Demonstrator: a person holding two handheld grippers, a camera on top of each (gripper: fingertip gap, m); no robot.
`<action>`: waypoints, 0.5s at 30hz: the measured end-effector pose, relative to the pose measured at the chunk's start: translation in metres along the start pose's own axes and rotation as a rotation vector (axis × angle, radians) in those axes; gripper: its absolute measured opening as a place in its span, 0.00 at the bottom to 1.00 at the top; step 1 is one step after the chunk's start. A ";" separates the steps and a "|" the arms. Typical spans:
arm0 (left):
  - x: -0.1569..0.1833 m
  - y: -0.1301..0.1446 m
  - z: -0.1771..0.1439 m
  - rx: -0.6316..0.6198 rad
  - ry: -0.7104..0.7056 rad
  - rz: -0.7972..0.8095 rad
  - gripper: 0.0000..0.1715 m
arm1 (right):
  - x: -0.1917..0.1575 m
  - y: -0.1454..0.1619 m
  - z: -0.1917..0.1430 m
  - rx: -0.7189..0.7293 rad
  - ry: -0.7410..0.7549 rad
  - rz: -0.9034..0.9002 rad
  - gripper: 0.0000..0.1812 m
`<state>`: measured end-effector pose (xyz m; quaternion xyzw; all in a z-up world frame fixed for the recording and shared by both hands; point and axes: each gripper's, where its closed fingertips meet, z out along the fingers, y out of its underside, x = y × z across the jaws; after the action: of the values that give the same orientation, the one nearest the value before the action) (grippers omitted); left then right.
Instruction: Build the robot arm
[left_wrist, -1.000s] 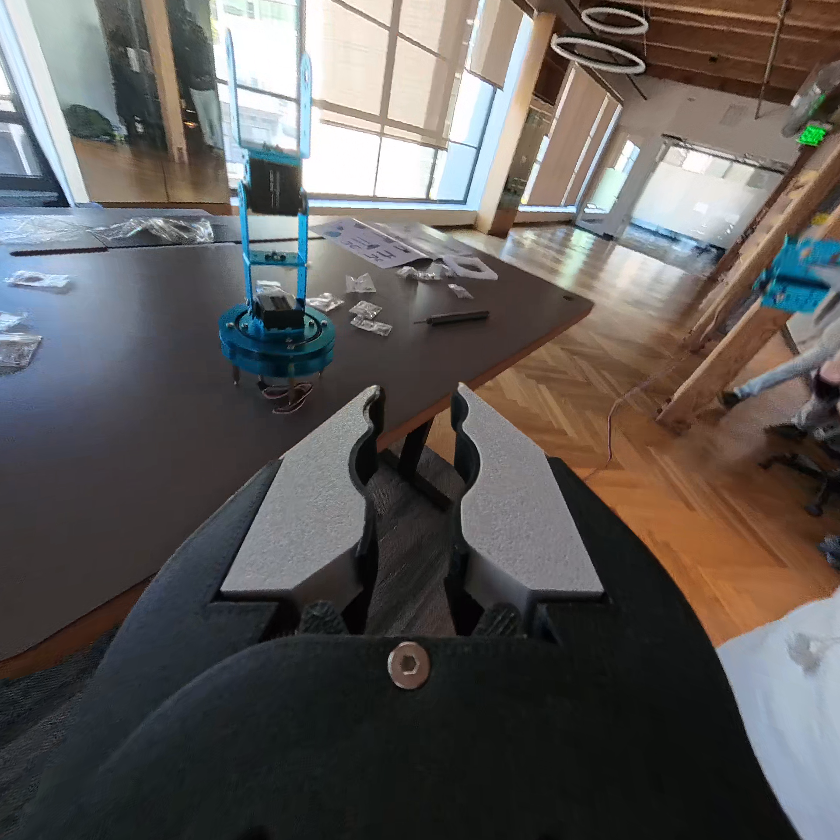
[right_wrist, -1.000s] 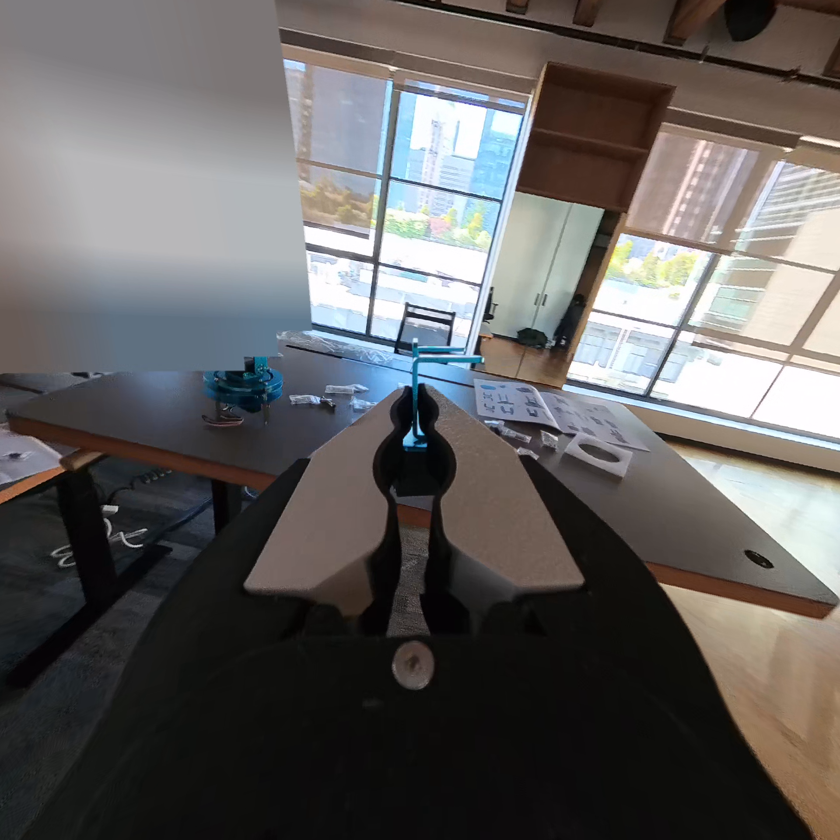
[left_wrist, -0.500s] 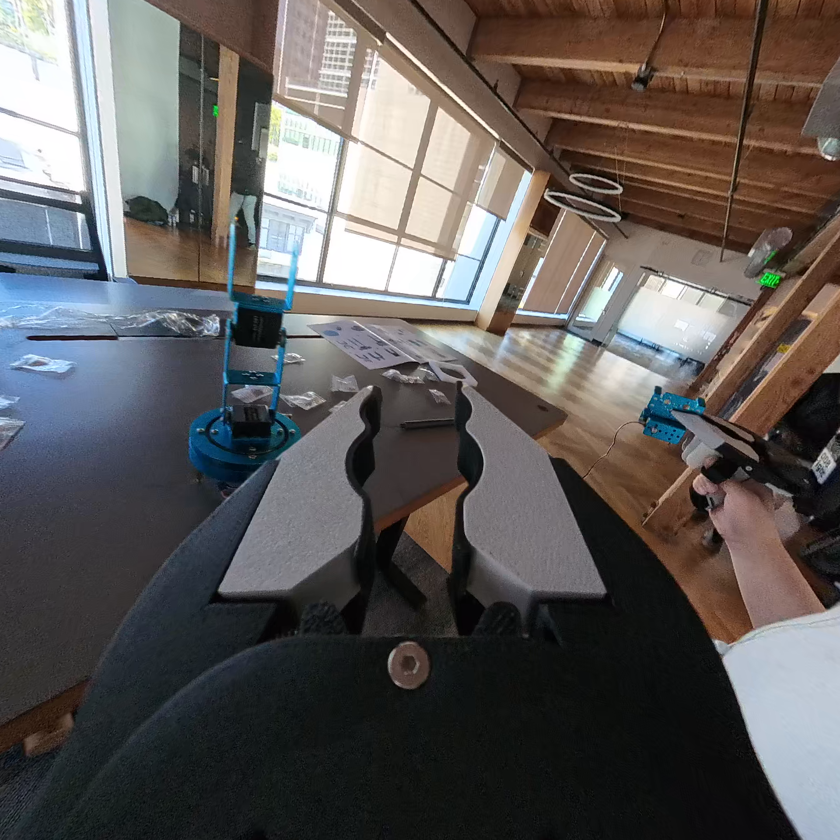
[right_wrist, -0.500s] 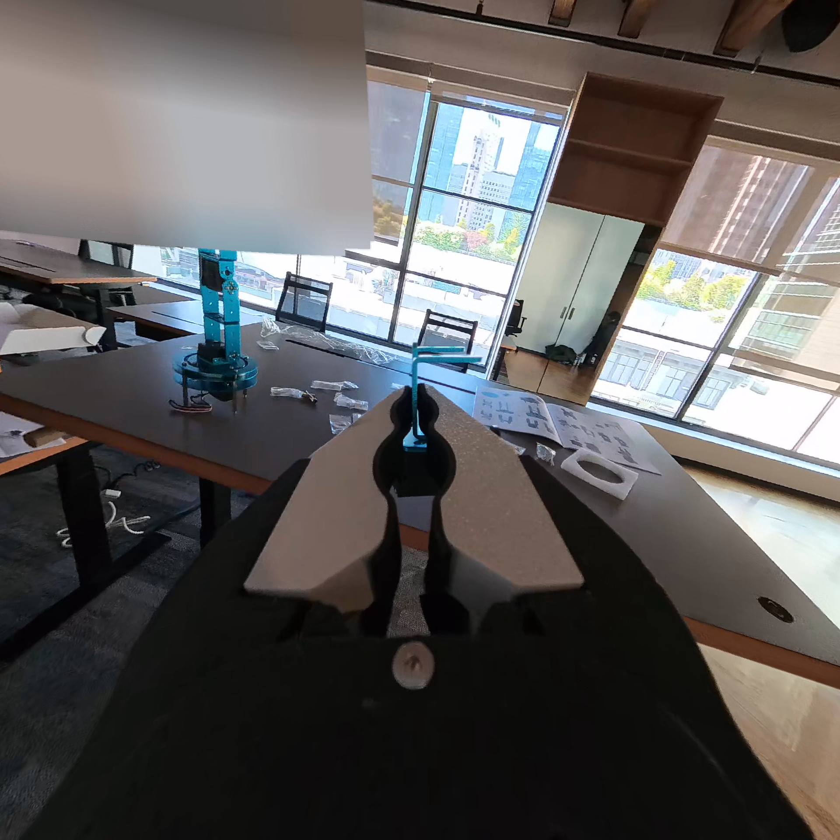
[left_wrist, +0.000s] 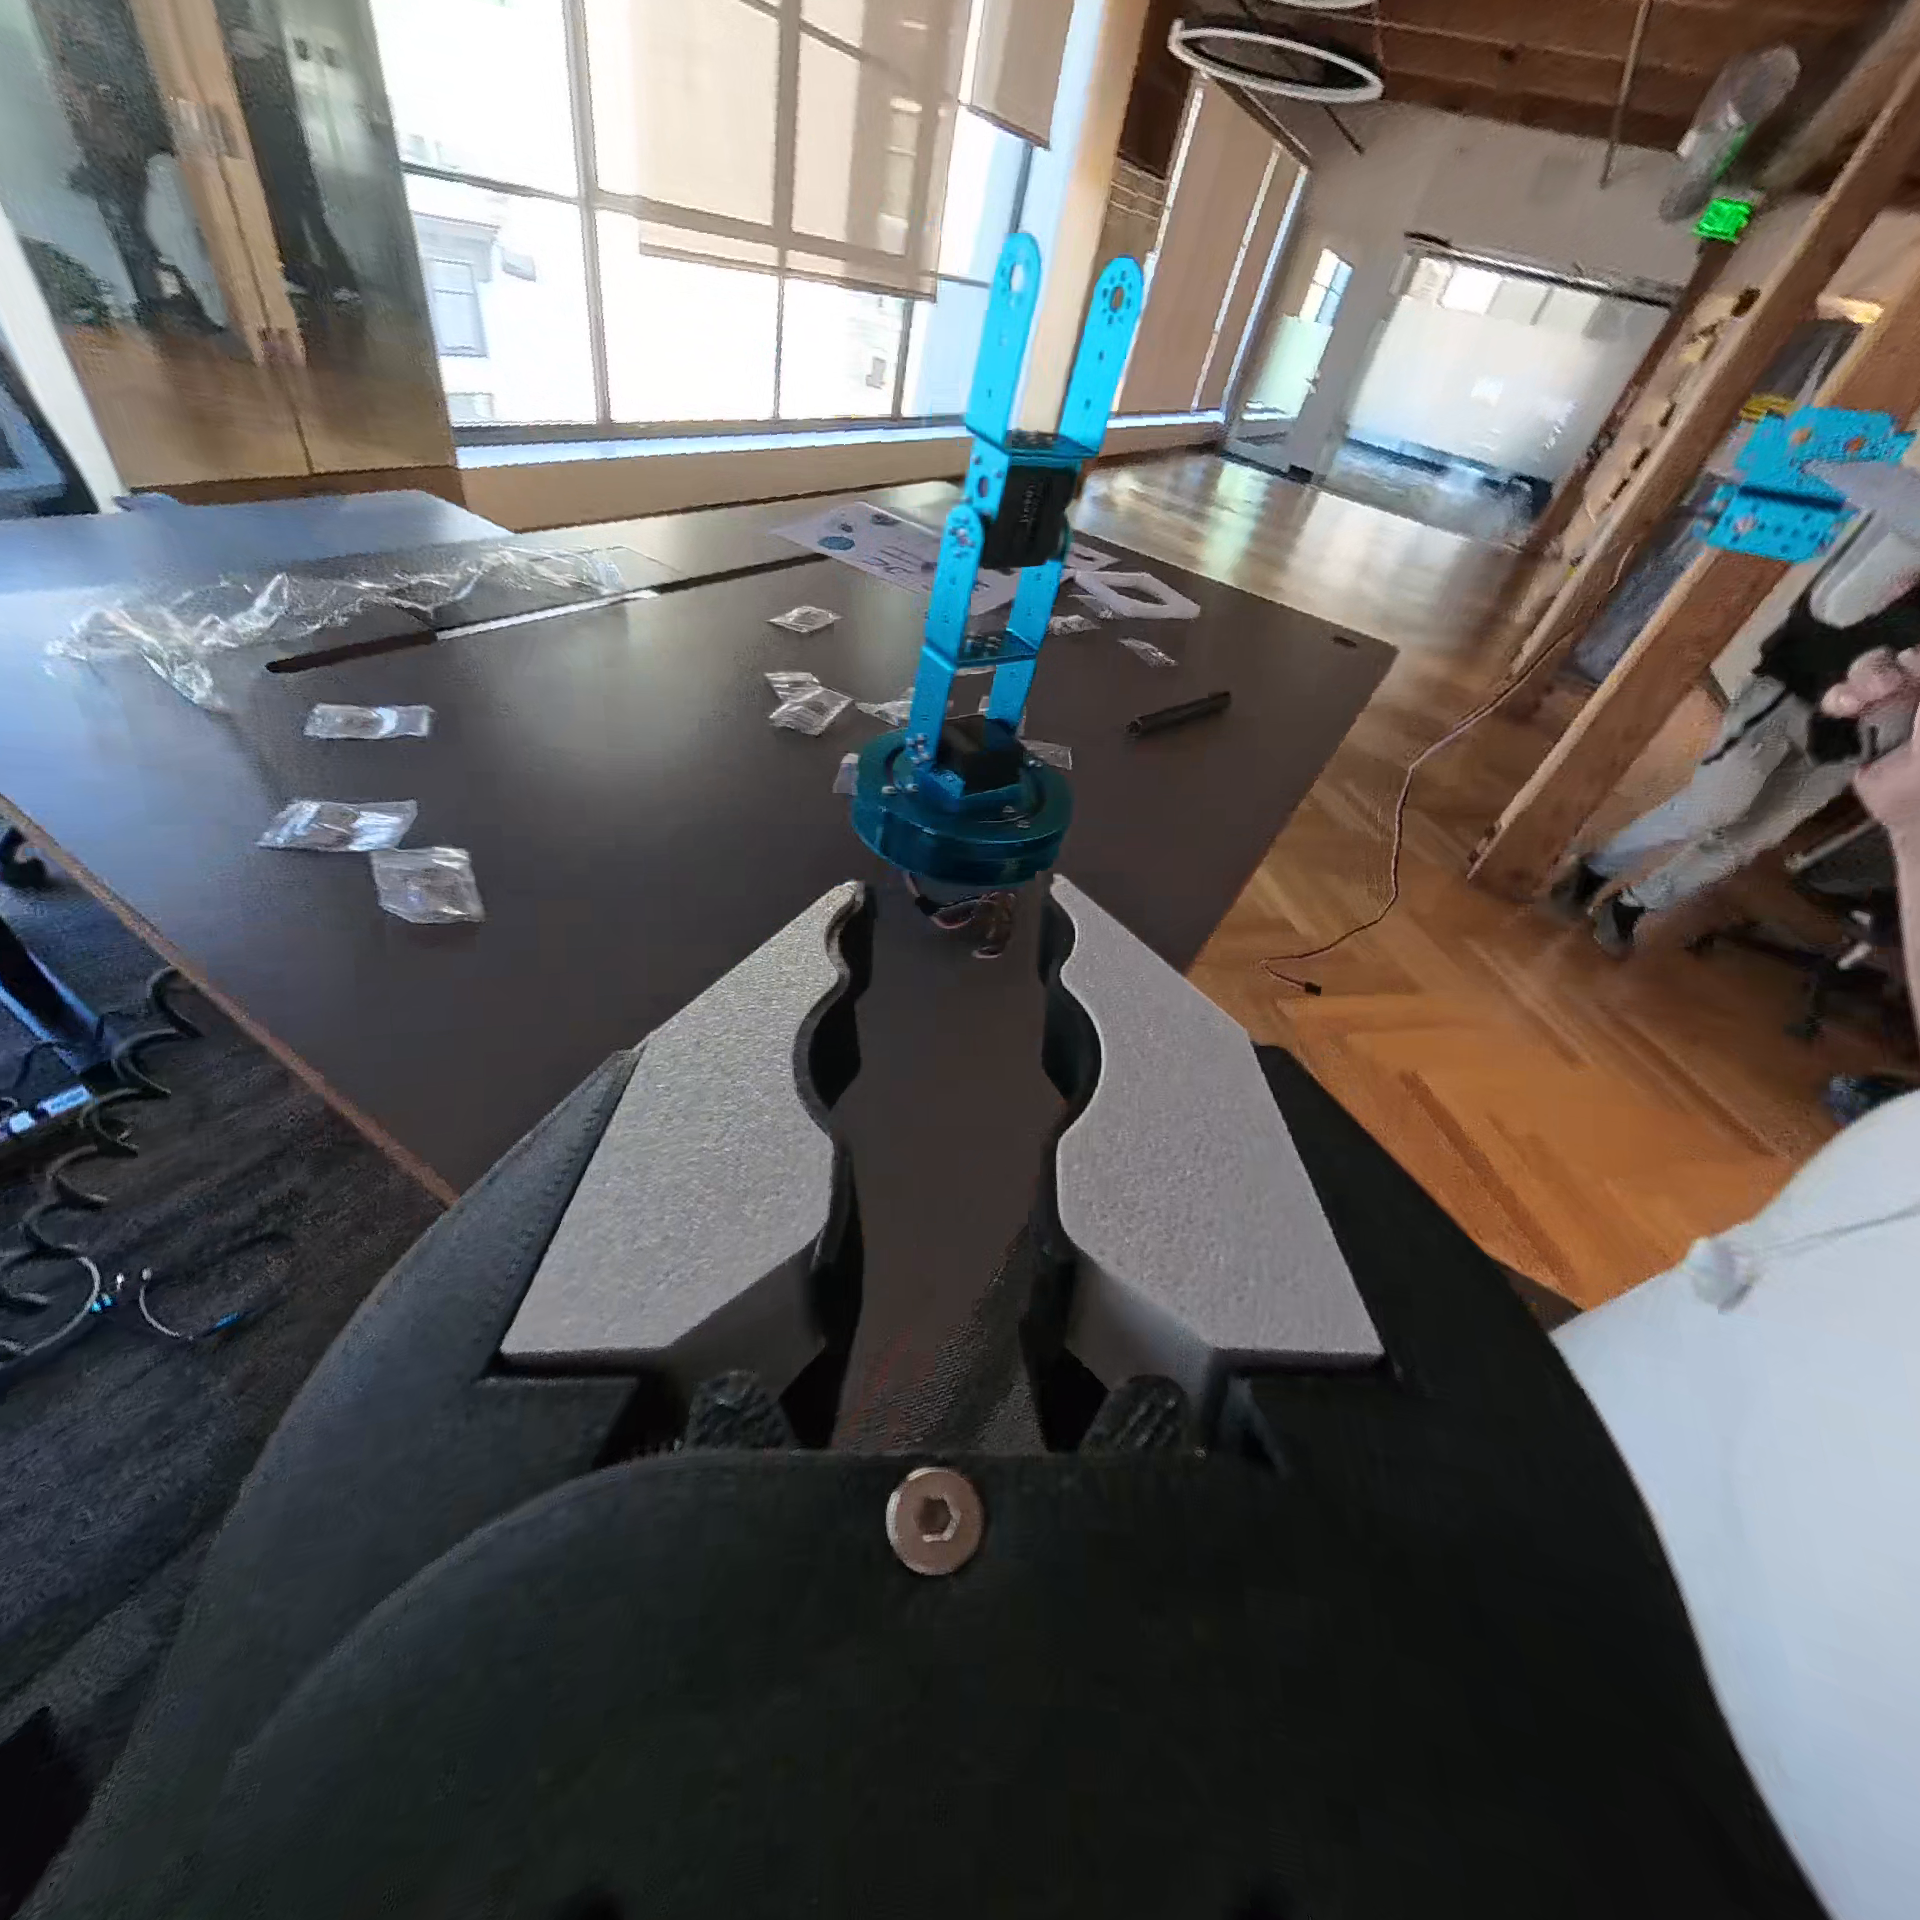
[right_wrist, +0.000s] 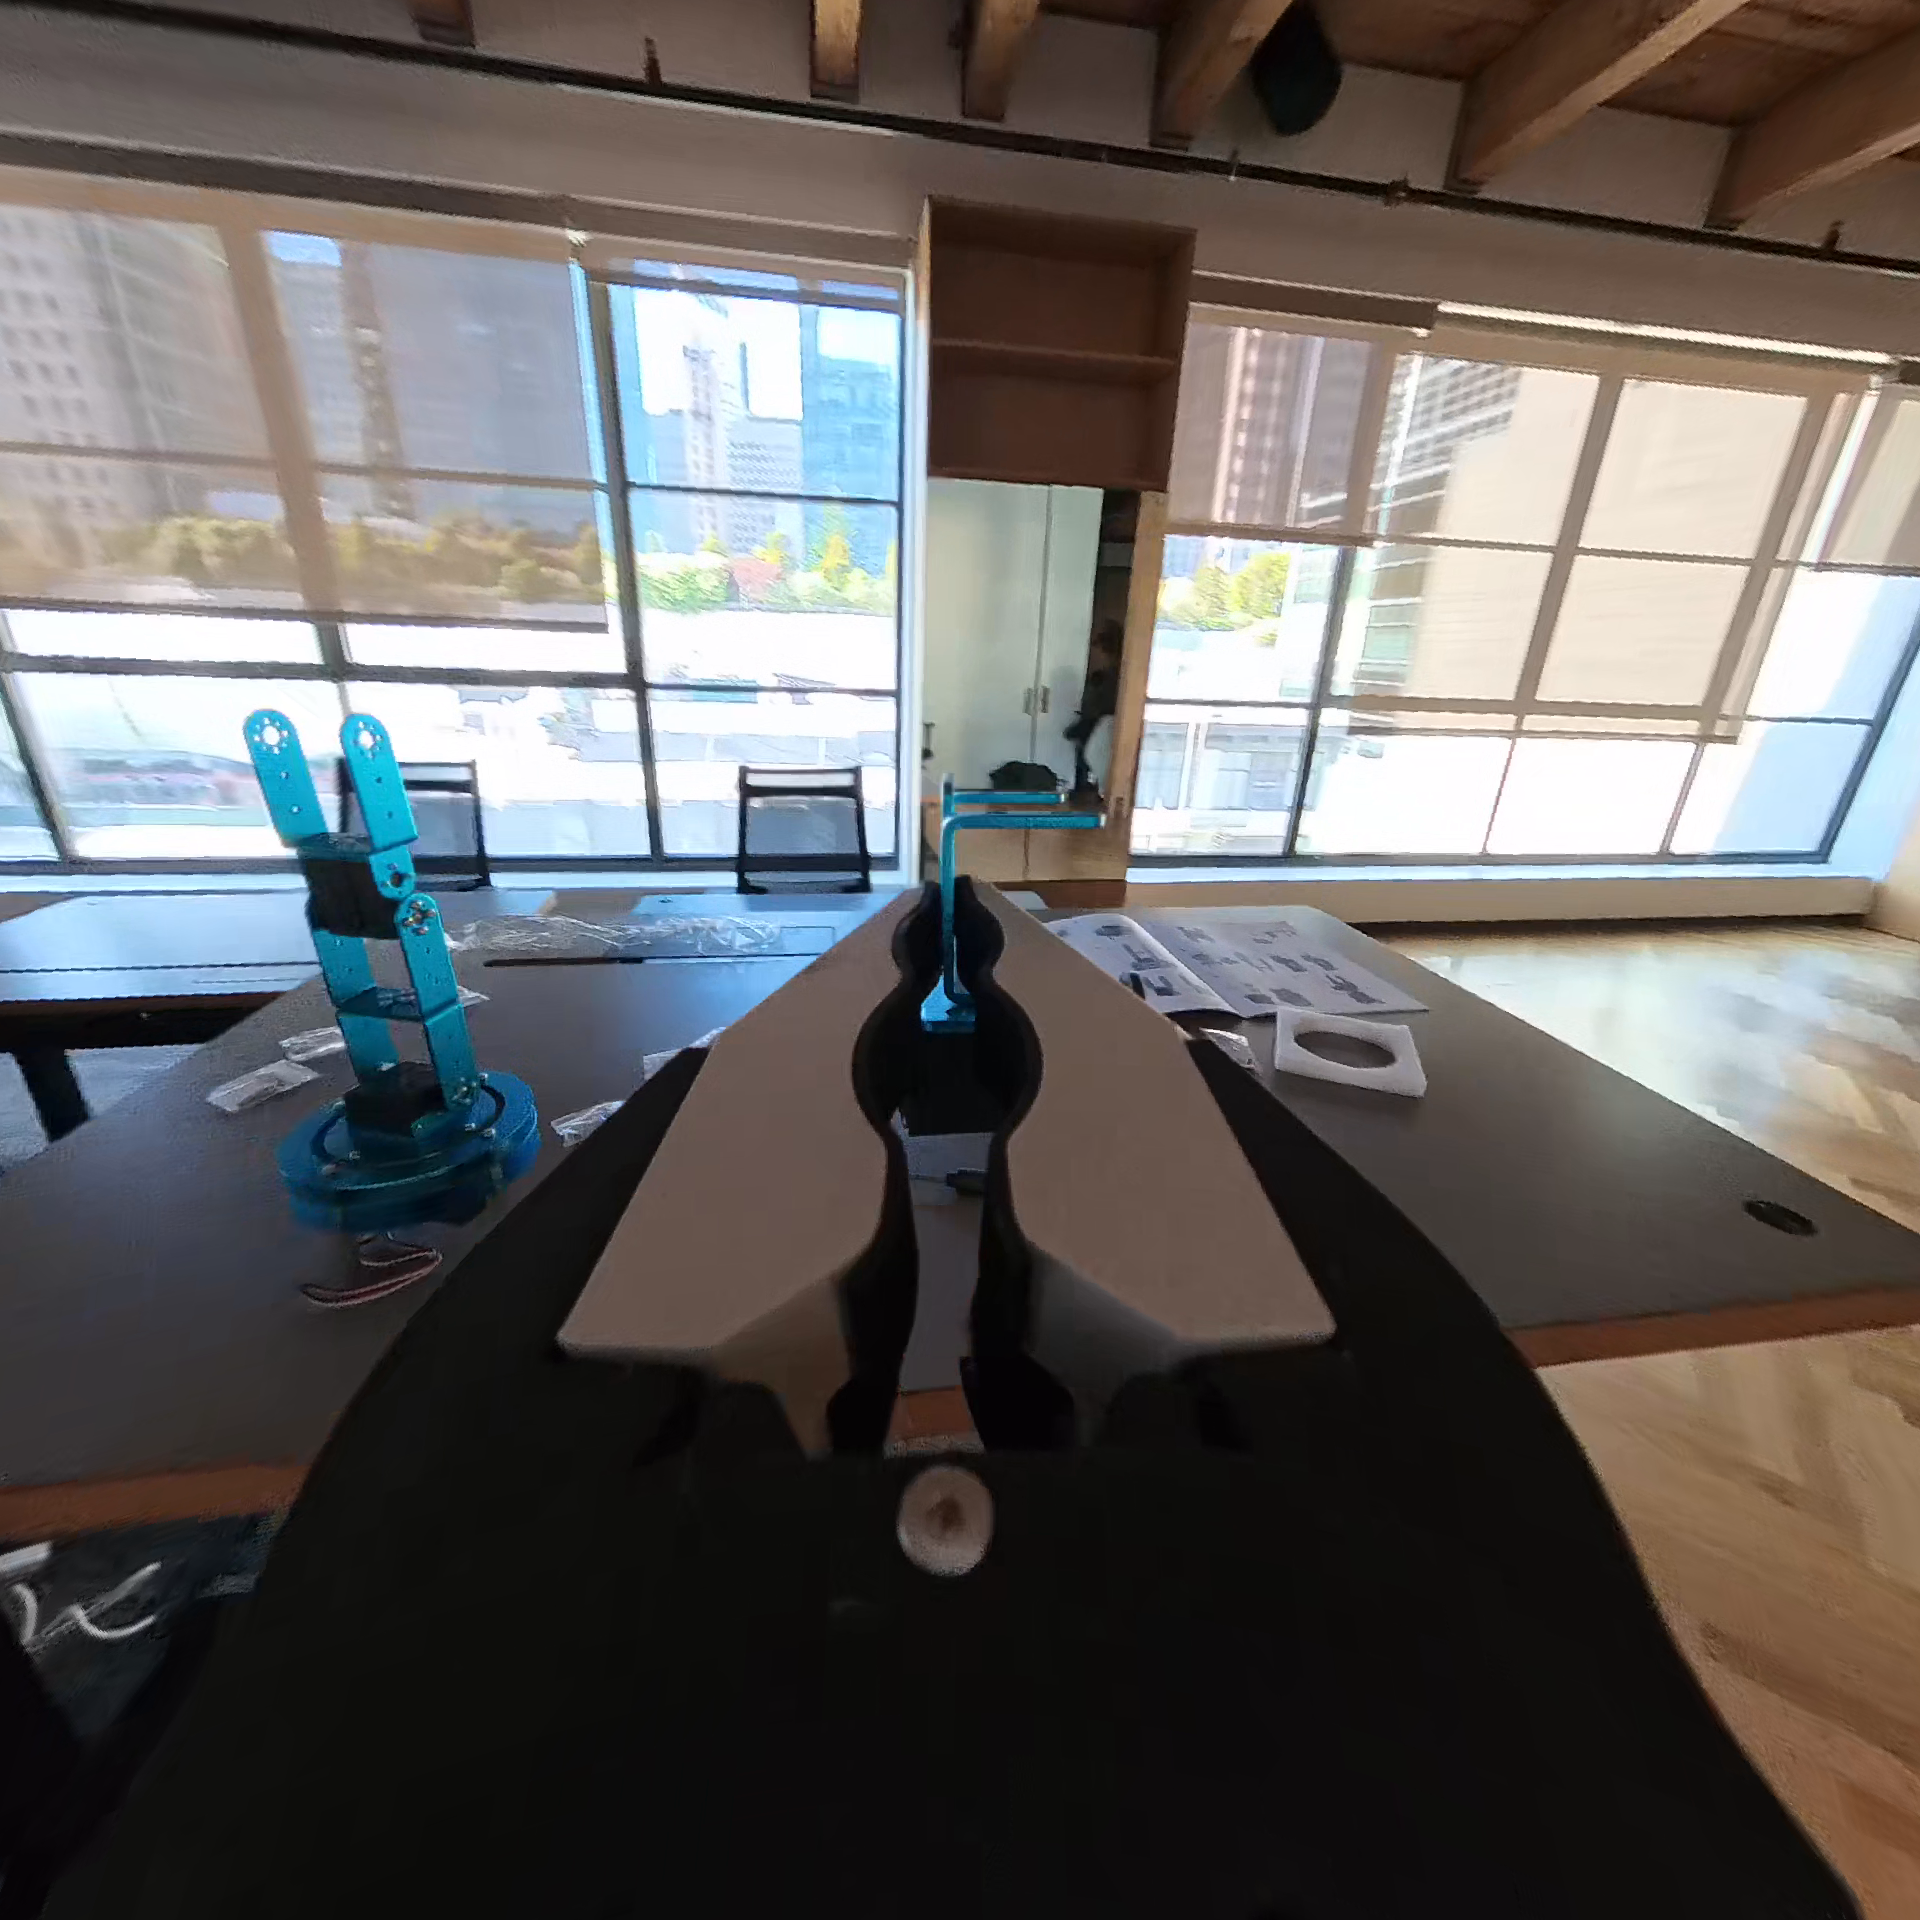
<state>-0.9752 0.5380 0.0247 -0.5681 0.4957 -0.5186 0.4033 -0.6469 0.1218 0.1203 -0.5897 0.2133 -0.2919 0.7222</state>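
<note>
Dark table (left_wrist: 644, 790), blue bracket arm (left_wrist: 977, 665) upright; herringbone floor (left_wrist: 1455, 1049).

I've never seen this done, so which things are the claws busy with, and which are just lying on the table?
In or near the claws:
- blue bracket, clamped in the right claw
- blue arm, just ahead of the open, empty left claw

Lying about:
- small bags
- booklet
- foam ring
- plastic wrap
- black rod

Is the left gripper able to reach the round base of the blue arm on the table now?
Probably yes: the left gripper is open, empty and aimed at the round base, with only bare table between.
</note>
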 end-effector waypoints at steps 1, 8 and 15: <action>-0.011 -0.002 -0.002 -0.004 0.022 0.005 0.17 | -0.010 -0.006 0.002 -0.008 0.019 -0.011 0.01; -0.055 -0.001 -0.014 0.096 0.155 -0.049 0.16 | -0.080 -0.041 0.009 -0.035 0.028 -0.111 0.00; -0.084 0.029 -0.018 0.088 0.215 -0.146 0.16 | -0.124 -0.061 0.016 -0.071 0.011 -0.140 0.01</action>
<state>-0.9952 0.6166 -0.0170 -0.5256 0.4703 -0.6255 0.3337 -0.7380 0.2085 0.1789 -0.6266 0.1858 -0.3372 0.6776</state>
